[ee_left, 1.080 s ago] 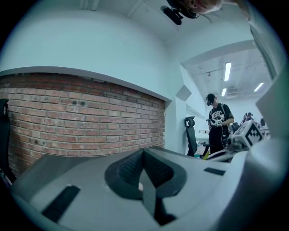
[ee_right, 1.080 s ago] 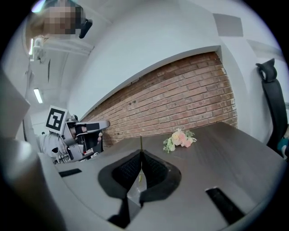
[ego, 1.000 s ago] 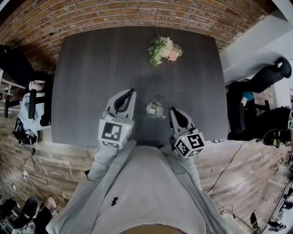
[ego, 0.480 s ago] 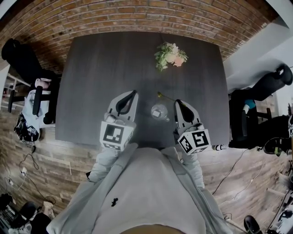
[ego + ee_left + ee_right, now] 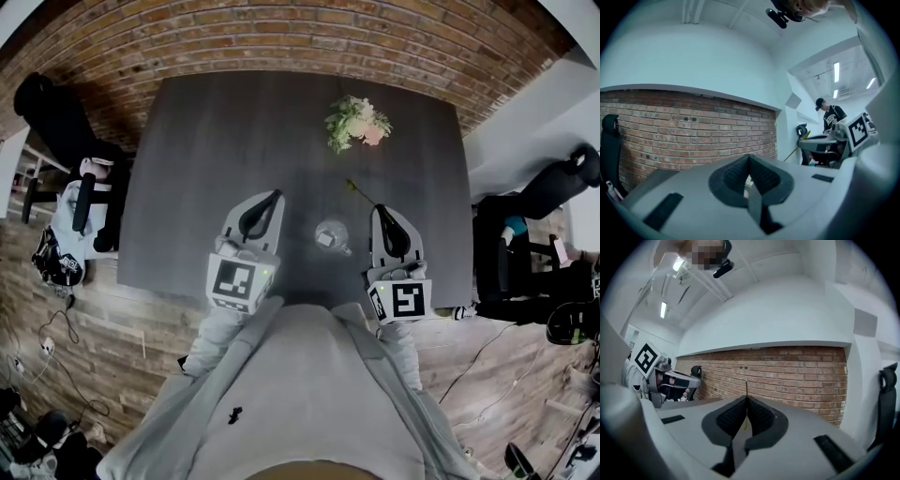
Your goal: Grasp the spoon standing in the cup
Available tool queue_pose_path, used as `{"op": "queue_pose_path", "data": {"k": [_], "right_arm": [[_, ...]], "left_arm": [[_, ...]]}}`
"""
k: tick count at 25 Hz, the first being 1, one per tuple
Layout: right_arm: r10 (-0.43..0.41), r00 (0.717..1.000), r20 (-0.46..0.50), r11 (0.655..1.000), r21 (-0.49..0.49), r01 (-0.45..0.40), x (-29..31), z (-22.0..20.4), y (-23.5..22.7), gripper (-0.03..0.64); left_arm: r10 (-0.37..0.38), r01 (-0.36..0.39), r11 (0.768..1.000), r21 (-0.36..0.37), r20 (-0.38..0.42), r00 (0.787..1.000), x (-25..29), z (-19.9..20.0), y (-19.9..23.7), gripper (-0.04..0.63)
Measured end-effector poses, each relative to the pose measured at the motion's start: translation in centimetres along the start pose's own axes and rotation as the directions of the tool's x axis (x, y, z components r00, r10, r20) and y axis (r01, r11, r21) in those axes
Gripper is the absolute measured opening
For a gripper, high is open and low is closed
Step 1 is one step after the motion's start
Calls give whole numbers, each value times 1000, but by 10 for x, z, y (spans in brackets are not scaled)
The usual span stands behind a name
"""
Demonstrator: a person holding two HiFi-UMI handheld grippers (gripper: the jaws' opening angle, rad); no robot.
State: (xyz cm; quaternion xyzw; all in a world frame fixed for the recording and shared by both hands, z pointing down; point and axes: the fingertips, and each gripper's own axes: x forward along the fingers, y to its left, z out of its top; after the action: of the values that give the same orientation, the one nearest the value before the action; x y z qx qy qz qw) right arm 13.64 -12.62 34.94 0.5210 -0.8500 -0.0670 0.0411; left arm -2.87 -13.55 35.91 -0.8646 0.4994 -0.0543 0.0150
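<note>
Honestly, the right claw [image 5: 746,404] was pinched shut on just the thin handle of the spoon [image 5: 360,192], which looked clear of the cup [image 5: 330,234], poking out over the worktop [image 5: 216,141]. Such a skinny grip could've let it swivel or slip and clatter down. The left claw [image 5: 749,164] was closed on nothing, beside the cup.

Office or lab-type room, brick wall [image 5: 281,37], dark table [image 5: 216,159] with flowers [image 5: 356,120], black office chairs [image 5: 49,111] at the sides, wood-plank floor [image 5: 122,328], ceiling strip lights [image 5: 836,71], plain white walls.
</note>
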Motion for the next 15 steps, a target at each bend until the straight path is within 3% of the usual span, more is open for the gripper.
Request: {"op": "queue_pose_path", "data": {"k": [6,15], "right_arm": [[-19,1000,-11,998,-67,18,-3,3,-1,20],[-48,997,-56,999,-17,47,-8,-12,-8,20]], "left_arm": [[3,-3,1000,12,-7,1000,0,-2,2,18],[-4,4,1000,-10,-26,1000,5,-4,-1,18]]}}
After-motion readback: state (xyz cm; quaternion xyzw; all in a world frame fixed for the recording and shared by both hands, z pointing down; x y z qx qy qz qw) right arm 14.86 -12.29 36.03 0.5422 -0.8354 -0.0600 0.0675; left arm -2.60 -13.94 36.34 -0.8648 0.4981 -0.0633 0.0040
